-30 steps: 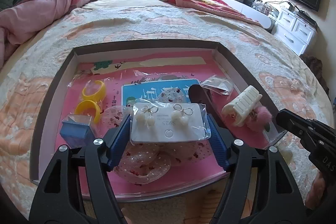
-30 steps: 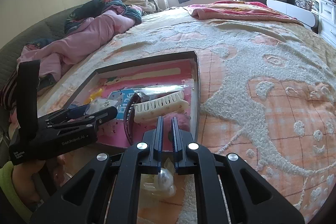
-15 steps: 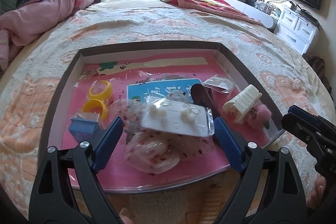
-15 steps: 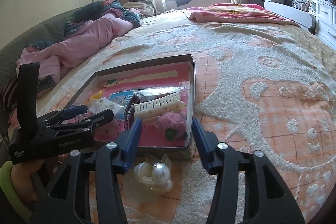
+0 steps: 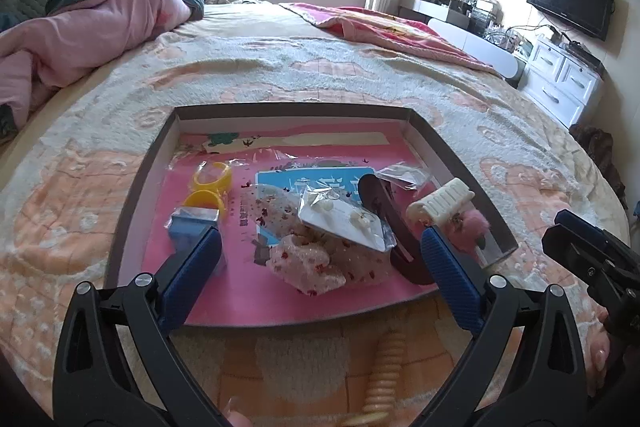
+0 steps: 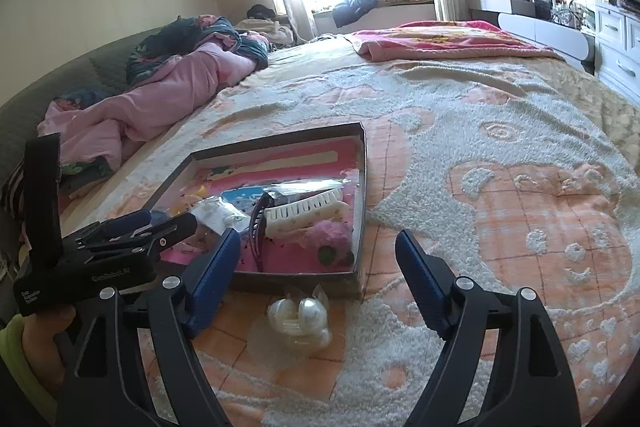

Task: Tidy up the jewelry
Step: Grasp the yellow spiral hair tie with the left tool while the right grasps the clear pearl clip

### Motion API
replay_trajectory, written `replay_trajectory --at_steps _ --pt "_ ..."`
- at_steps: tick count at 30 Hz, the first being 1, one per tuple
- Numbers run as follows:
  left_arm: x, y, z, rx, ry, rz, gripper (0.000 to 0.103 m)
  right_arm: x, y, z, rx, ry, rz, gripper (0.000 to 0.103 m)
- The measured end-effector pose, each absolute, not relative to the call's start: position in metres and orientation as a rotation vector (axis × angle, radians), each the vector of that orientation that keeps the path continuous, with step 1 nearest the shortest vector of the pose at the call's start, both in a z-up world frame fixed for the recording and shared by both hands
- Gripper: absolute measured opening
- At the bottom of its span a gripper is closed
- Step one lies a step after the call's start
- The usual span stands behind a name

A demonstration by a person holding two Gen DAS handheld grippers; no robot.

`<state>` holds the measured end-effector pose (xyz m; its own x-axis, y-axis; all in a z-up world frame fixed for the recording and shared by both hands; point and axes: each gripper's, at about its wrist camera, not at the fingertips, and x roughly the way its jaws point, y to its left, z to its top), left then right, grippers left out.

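A shallow dark box [image 5: 140, 187] with a pink floor lies on the bed. In it, a white earring card [image 5: 344, 217] in a clear bag rests tilted on a sequined pouch [image 5: 312, 263]. My left gripper [image 5: 320, 267] hovers at the box's near edge, its jaws opening and the pads touching nothing. In the right wrist view, a bag of pearl pieces [image 6: 300, 315] lies on the blanket just outside the box [image 6: 360, 211]. My right gripper [image 6: 318, 267] stands over it with its jaws opening, the pads clear of the bag. A hand holds the left gripper [image 6: 132, 231] beside it.
The box also holds yellow rings [image 5: 208, 187], a small blue box [image 5: 192, 227], a dark headband [image 5: 384, 227], a white hair claw [image 5: 440, 203] and a pink pompom [image 5: 472, 227]. A cream ridged piece [image 5: 384, 367] lies on the blanket. A pink quilt [image 5: 80, 39] is piled far left.
The left jaws widened and let go of the earring card, which dropped onto the pouch as the gripper backed away. The right jaws went from shut to wide, leaving the pearl bag on the blanket.
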<state>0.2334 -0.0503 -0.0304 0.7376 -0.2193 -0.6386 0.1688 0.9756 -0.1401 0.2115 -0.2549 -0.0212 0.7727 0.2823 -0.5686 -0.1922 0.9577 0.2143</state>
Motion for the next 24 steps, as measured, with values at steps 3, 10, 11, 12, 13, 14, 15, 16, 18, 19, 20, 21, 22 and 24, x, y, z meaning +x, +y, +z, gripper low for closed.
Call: replay_trajectory --at_steps 3,10,11,12,13,14,15,16,18,19,20,21,22,24 --pt "0.226 -0.048 -0.028 -0.078 0.701 -0.214 0.091 0.205 -0.253 -0.019 0.129 0.630 0.261 0.078" --pt "0.208 -0.042 -0.024 -0.092 0.686 -0.210 0.091 0.191 -0.248 -0.016 0.104 0.620 0.270 0.078" --pt "0.206 -0.041 -0.023 -0.094 0.685 -0.210 0.091 0.189 -0.247 -0.015 0.101 0.619 0.272 0.078" --pt "0.203 -0.040 -0.023 -0.096 0.684 -0.210 0.091 0.187 -0.246 -0.015 0.099 0.618 0.274 0.078" --pt "0.200 -0.039 -0.023 -0.098 0.682 -0.208 0.091 0.186 -0.245 -0.015 0.095 0.618 0.278 0.078" --pt "0.197 -0.037 -0.023 -0.100 0.681 -0.207 0.091 0.183 -0.245 -0.015 0.090 0.617 0.282 0.078" --pt "0.195 -0.036 -0.023 -0.103 0.681 -0.208 0.091 0.182 -0.244 -0.015 0.085 0.616 0.284 0.078" --pt "0.192 -0.035 -0.023 -0.104 0.680 -0.210 0.091 0.180 -0.243 -0.015 0.081 0.616 0.287 0.078" --pt "0.187 -0.033 -0.023 -0.104 0.677 -0.214 0.091 0.177 -0.242 -0.015 0.073 0.616 0.291 0.078" --pt "0.185 -0.032 -0.022 -0.104 0.675 -0.216 0.091 0.175 -0.241 -0.015 0.070 0.616 0.293 0.078" --pt "0.182 -0.031 -0.023 -0.104 0.673 -0.217 0.091 0.173 -0.241 -0.015 0.067 0.618 0.295 0.078" --pt "0.180 -0.030 -0.023 -0.104 0.672 -0.218 0.091 0.172 -0.241 -0.015 0.066 0.618 0.296 0.078" --pt "0.177 -0.029 -0.024 -0.101 0.673 -0.218 0.091 0.171 -0.241 -0.015 0.064 0.618 0.297 0.078" --pt "0.174 -0.028 -0.025 -0.094 0.674 -0.221 0.091 0.169 -0.241 -0.015 0.061 0.619 0.300 0.078"
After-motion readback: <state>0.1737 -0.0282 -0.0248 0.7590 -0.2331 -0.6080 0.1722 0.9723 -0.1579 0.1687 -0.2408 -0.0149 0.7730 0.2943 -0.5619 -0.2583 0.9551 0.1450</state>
